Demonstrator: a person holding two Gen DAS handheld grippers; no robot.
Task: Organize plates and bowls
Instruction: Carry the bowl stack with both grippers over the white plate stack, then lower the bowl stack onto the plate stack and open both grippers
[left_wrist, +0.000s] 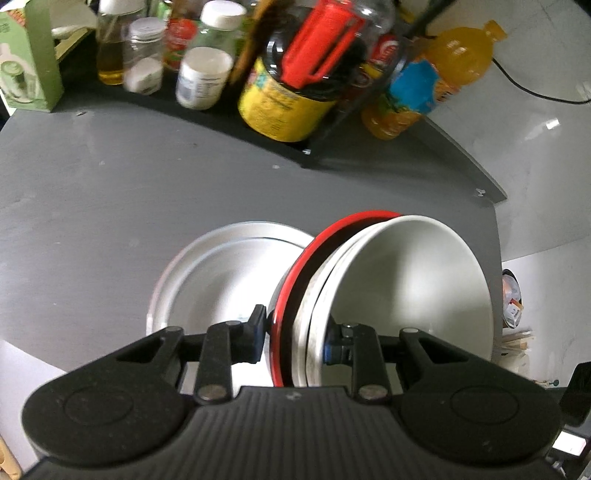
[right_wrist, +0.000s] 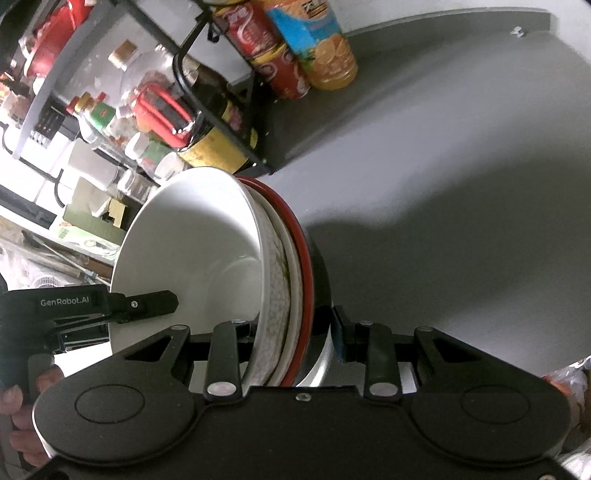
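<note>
- The left gripper (left_wrist: 295, 341) is seen closed down to a narrow gap across the rims of a nested stack held on edge: a smooth white ceramic bowl (left_wrist: 413, 288), a white plate with a speckled rim (left_wrist: 308, 332) and a red-rimmed black dish (left_wrist: 291, 295)
- The right gripper (right_wrist: 293, 338) is clamped over the same stack from the opposite side; its right finger (right_wrist: 338, 336) is pressed on the dark outer wall, while its left finger is hidden behind the white bowl
- The stack is judged to be pinched from both sides so that its pieces stay together while carried as one
- The left gripper's black finger, marked with a brand name, is shown reaching inside the white bowl in the right wrist view, with a person's fingers (right_wrist: 22, 406) wrapped on the handle behind
- A wide grey metal plate (left_wrist: 221, 273) lies flat on the grey tabletop (left_wrist: 92, 206) just beside and beneath the tilted stack, and is judged the likely place for it
- Further out, a black wire rack (left_wrist: 332, 125) crowded with jars, cans and bottles stands along the table's far edge, well apart from the dishes
</note>
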